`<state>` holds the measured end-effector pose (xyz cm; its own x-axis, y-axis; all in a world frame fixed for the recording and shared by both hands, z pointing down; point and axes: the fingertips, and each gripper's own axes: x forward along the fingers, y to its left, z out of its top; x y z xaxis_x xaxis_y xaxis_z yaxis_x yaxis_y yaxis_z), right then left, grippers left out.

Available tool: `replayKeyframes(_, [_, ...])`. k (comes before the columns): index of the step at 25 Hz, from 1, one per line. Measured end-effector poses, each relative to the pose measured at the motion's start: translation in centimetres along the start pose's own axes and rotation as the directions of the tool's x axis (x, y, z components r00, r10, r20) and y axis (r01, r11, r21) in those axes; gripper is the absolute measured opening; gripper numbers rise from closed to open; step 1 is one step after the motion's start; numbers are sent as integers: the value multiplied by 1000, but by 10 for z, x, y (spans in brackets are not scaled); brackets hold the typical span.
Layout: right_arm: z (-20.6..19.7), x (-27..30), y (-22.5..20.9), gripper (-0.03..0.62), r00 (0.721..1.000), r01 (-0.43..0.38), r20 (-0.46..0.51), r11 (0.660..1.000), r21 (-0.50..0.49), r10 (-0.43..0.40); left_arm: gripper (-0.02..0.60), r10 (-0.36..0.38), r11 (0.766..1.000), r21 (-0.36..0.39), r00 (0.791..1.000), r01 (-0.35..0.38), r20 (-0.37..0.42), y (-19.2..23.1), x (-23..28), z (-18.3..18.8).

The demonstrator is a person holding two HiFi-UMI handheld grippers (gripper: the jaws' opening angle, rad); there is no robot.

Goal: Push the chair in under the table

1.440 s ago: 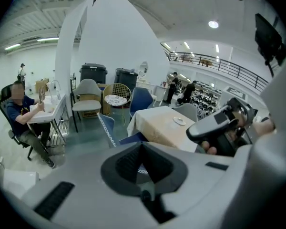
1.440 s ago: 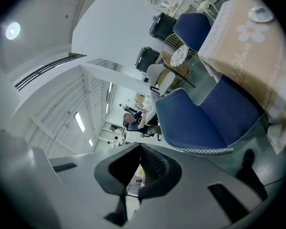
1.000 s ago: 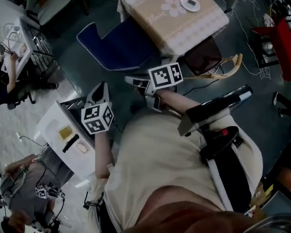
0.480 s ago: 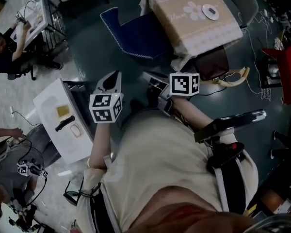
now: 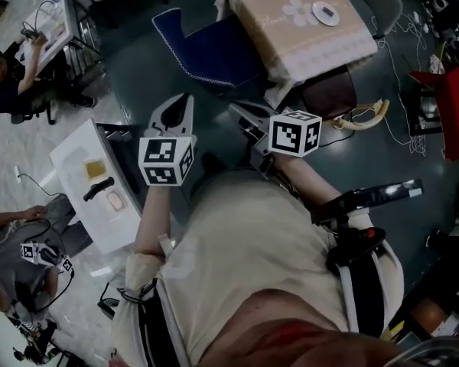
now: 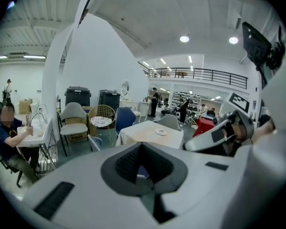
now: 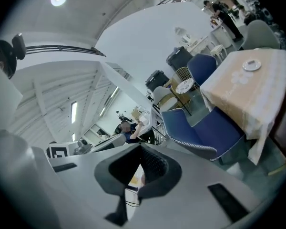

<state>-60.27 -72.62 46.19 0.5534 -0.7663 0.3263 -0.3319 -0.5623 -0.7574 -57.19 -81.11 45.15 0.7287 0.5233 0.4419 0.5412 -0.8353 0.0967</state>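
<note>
At the top of the head view, the table carries a beige cloth and a small round plate near its far right corner. The blue chair stands pulled out beside the table's left edge, its seat clear of the cloth. A dark brown chair sits at the near edge, partly under the cloth. The left gripper and right gripper are raised in front of the person's torso, well apart from chair and table.

The left gripper view adds the jaw state. The left gripper has its jaws pressed together with nothing between them. Beyond it only a corner of the blue chair shows, left of the table. The right gripper crosses at the right.

The right gripper view shows the right gripper likewise closed and empty. Here the blue chair shows whole, with white trim along its edge, just beside the table.
</note>
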Motion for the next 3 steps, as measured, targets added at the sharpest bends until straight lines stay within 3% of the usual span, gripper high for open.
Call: replayKeyframes(3, [7,-14,-2,12,1000,16,19,997,-75,-15,9,-12,999,44,999,10,38,-21,7,16])
